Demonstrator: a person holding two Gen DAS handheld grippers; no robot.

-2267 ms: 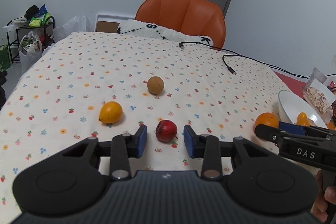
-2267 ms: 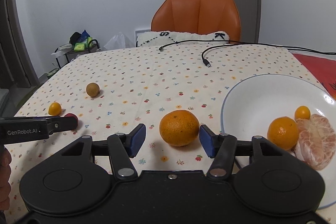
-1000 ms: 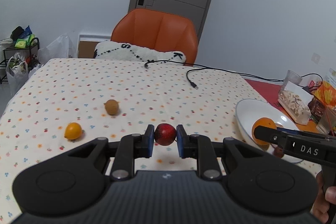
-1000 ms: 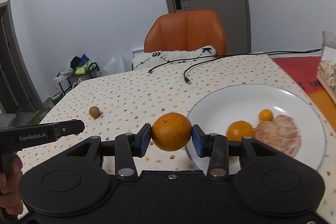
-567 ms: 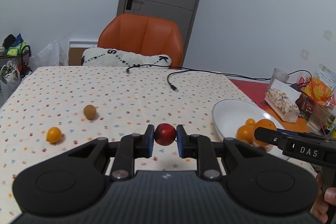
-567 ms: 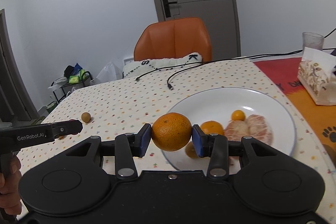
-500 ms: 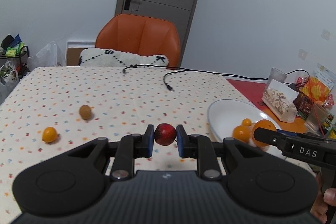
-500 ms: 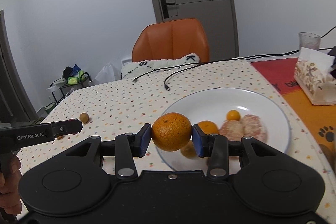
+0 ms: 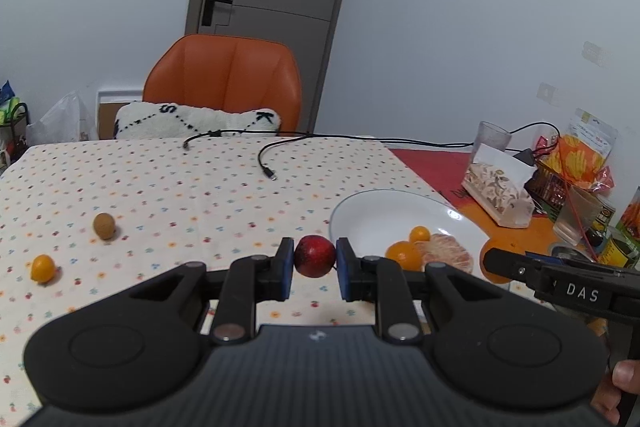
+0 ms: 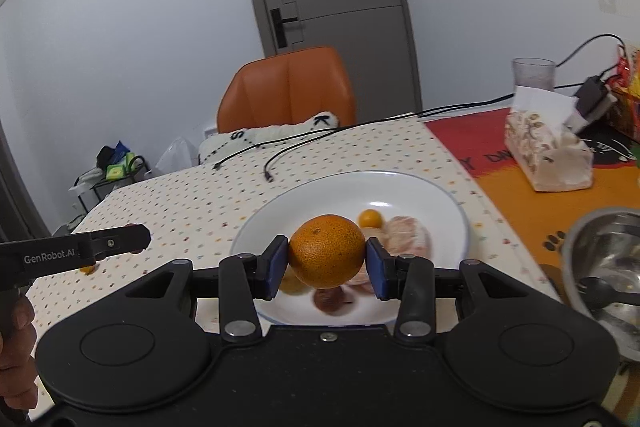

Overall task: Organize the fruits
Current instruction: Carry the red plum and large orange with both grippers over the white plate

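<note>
My left gripper (image 9: 315, 264) is shut on a small red fruit (image 9: 315, 255) and holds it above the flowered tablecloth, left of the white plate (image 9: 372, 215). My right gripper (image 10: 327, 264) is shut on a big orange (image 10: 327, 255) and holds it over the near part of the white plate (image 10: 424, 195). The plate holds a small orange fruit (image 10: 369, 218), a peeled citrus (image 10: 408, 239), and blurred fruits under the orange. A brown round fruit (image 9: 104, 225) and a small orange fruit (image 9: 42, 268) lie on the cloth at left.
A black cable (image 9: 264, 155) lies across the far cloth. An orange chair (image 9: 224, 83) with a white cushion stands behind the table. A tissue pack (image 10: 544, 151), a glass (image 10: 533, 71) and snack bags stand at right. A steel bowl (image 10: 608, 263) sits near right.
Both grippers closed on their fruits and lifted them, then swung right. The orange now hangs over the plate and the red fruit is nearer the plate's left rim.
</note>
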